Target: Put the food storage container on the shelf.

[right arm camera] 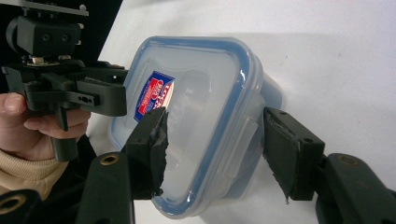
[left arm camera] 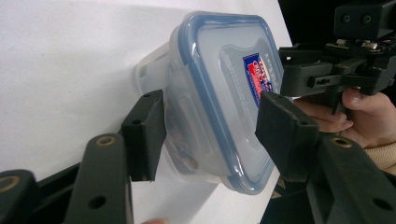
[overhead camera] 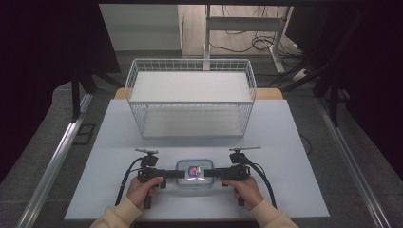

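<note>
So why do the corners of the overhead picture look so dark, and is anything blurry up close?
High view: edges dark, table evenly lit, glare on the container lid. Left gripper view: the near hand-held gripper looks soft, lid label sharper. Right gripper view: its hand-held gripper is fairly crisp, with a soft shadow beside the container.

A pale grey worktop (overhead camera: 285,156) carries a white wire basket (overhead camera: 190,97) beyond the fingers and a lidded clear container (overhead camera: 194,174) between them.
</note>
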Action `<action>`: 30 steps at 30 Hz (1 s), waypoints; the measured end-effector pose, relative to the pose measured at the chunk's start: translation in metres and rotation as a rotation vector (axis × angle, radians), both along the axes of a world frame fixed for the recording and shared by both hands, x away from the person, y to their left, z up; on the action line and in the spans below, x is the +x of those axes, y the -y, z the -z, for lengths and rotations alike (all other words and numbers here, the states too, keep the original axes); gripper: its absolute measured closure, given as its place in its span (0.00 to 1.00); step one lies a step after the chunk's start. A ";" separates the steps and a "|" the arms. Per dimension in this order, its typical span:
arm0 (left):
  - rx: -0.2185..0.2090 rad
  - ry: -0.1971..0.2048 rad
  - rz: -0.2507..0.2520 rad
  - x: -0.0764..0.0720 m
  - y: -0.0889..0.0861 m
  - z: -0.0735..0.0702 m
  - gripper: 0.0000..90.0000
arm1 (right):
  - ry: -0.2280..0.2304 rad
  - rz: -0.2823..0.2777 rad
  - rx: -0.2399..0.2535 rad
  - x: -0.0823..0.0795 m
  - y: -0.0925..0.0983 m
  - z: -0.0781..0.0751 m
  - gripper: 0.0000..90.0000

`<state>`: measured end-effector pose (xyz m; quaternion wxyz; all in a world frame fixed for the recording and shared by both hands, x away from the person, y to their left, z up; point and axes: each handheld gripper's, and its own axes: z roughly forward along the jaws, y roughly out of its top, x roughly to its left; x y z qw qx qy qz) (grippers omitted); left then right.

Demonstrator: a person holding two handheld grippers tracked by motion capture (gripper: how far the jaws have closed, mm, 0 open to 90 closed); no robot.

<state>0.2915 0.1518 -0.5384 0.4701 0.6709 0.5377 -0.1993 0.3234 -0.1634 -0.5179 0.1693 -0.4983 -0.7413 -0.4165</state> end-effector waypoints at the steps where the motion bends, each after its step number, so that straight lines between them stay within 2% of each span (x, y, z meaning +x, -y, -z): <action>1: 0.001 0.004 0.002 -0.001 0.000 -0.001 0.51 | -0.006 0.004 0.010 0.000 0.001 0.000 0.50; 3: 0.001 0.008 -0.002 -0.002 0.000 -0.001 0.52 | -0.017 0.000 0.027 0.001 0.004 0.000 0.51; 10: 0.004 0.016 -0.005 -0.004 0.001 -0.004 0.53 | 0.013 -0.001 0.010 -0.005 0.004 -0.003 0.52; 15: 0.011 0.032 0.001 -0.006 0.001 -0.006 0.55 | -0.006 0.006 0.041 -0.006 0.008 -0.002 0.55; 30: 0.009 0.027 0.001 -0.007 0.000 -0.008 0.57 | 0.002 0.014 0.051 -0.008 0.009 -0.005 0.57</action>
